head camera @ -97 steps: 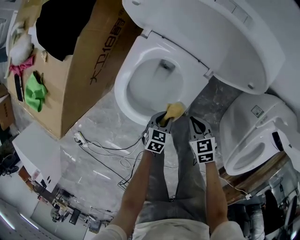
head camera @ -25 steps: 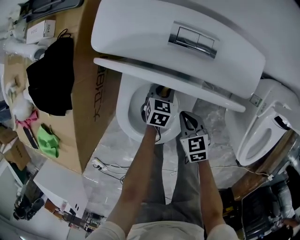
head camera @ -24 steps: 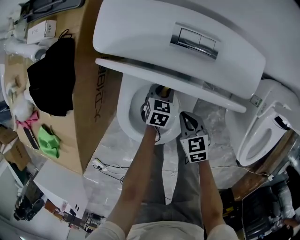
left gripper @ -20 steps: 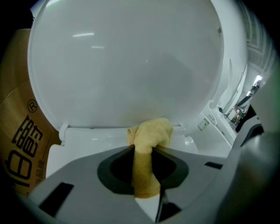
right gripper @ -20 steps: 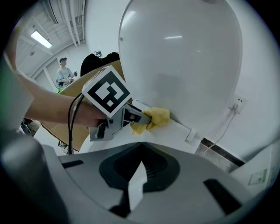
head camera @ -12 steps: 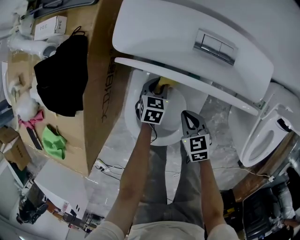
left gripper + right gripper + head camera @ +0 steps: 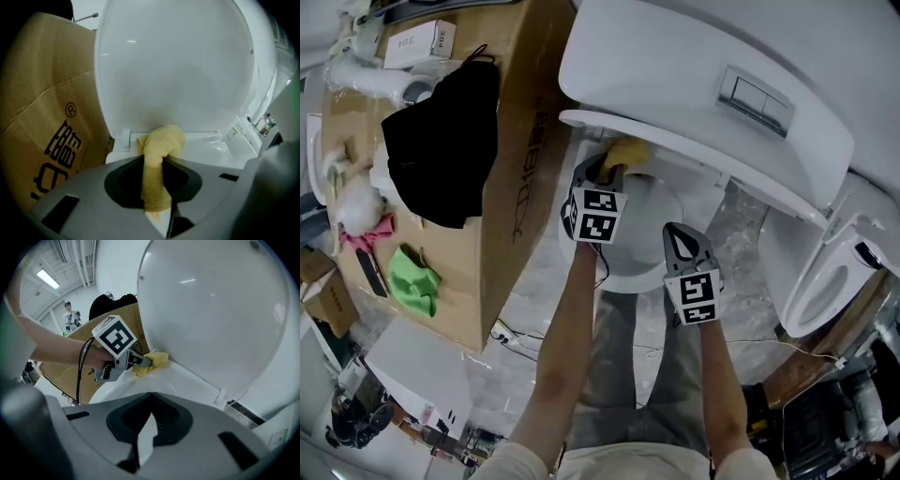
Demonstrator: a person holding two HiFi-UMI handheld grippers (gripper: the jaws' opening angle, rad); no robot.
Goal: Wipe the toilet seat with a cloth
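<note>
Head view: the left gripper point(image 7: 603, 175) reaches to the back left of the toilet seat point(image 7: 630, 278), its jaws clamped on a yellow cloth point(image 7: 624, 151) that lies right under the edge of the raised lid point(image 7: 694, 161). The right gripper point(image 7: 680, 240) hangs over the front right of the seat, well apart from the cloth. A cardboard box point(image 7: 502, 234) with bold dark print down its side stands just beside the bowl on the left, so room there is narrow. On its top a small white box point(image 7: 417, 39) bears a number that seems to read 304.

Left gripper view: the cloth point(image 7: 157, 164) runs between the closed jaws, its bunched end on the seat's back edge beside the hinge point(image 7: 123, 138). The box point(image 7: 42, 140) shows an ® mark over heavy characters I cannot read.

Right gripper view: the jaws of the right gripper point(image 7: 151, 398) are together with nothing between them. Ahead, the left gripper point(image 7: 140, 363) presses the cloth point(image 7: 157, 359) where the seat point(image 7: 187, 380) meets the lid point(image 7: 220, 310).
</note>
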